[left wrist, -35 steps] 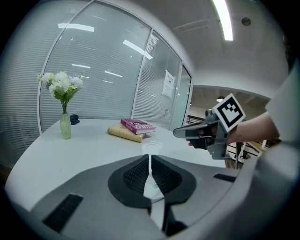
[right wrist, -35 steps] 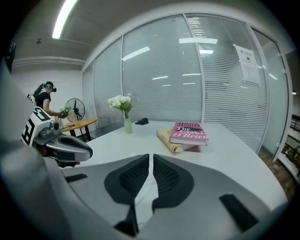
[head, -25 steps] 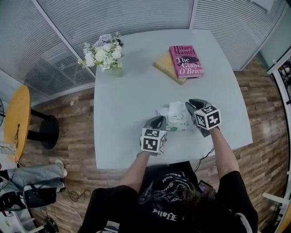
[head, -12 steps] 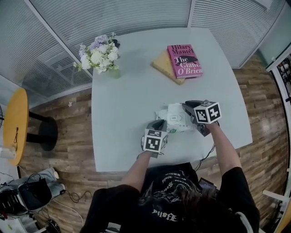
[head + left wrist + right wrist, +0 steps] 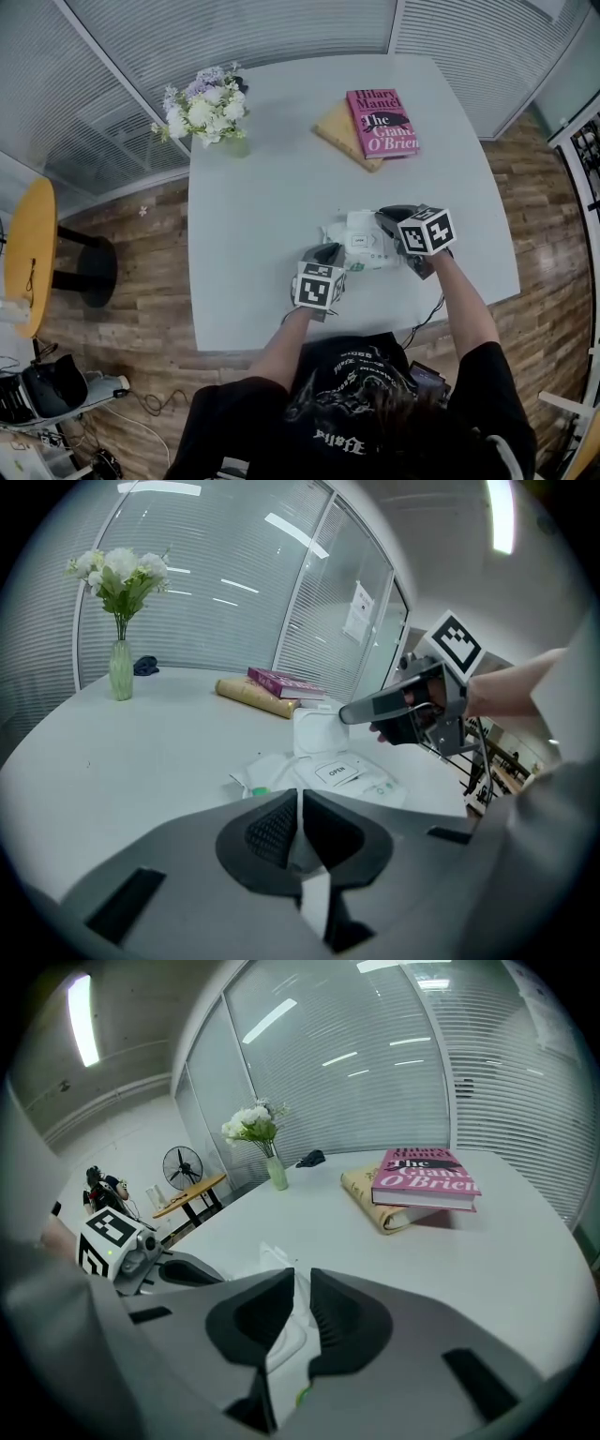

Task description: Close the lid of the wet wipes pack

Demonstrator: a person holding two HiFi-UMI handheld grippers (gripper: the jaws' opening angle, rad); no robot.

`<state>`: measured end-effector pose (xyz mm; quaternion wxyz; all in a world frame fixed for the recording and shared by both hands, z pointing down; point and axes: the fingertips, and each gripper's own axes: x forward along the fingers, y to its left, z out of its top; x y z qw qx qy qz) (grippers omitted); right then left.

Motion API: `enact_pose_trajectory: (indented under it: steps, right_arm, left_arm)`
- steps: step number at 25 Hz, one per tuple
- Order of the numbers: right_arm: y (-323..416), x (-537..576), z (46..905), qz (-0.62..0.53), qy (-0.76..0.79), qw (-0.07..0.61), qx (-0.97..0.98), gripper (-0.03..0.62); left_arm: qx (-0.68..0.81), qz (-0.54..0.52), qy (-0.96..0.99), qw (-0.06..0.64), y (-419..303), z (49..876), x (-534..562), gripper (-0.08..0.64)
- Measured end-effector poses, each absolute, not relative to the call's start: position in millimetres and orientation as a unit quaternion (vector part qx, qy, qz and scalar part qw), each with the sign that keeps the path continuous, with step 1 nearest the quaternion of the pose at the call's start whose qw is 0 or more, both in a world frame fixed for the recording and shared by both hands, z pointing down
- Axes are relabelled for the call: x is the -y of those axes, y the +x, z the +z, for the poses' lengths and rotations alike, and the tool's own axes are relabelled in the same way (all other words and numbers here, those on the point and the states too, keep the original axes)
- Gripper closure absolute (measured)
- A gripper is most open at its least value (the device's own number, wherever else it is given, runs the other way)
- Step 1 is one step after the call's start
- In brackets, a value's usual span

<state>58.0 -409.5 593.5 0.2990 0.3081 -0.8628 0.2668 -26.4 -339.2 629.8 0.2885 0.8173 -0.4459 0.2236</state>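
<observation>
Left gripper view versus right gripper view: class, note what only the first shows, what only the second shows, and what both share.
Only left: the pack's OPEN label, and the marker cube on the right gripper, whose jaws are closing with the raised lid between them. Only right: a fan, a yellow side table, the left gripper and its marker cube. Both: the wet wipes pack, flowers, books.

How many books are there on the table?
2. The pink book lies on top of the yellow book, both stacked toward the far right part of the table. Nothing seems to hide any more.
</observation>
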Motion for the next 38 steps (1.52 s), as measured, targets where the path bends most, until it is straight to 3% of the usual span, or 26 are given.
enact_pose_trajectory:
  steps: [18, 38]
  right_arm:
    - [56, 379, 586, 0.226, 0.318, 0.295, 0.872, 0.515]
    - [57, 345, 598, 0.145, 0.333, 0.345, 0.865, 0.502]
  left_arm:
    - [0.471, 0.194, 0.807, 0.299, -29, 629, 341, 0.540]
    - [0.476, 0.152, 0.808, 0.311, -29, 615, 340, 0.540]
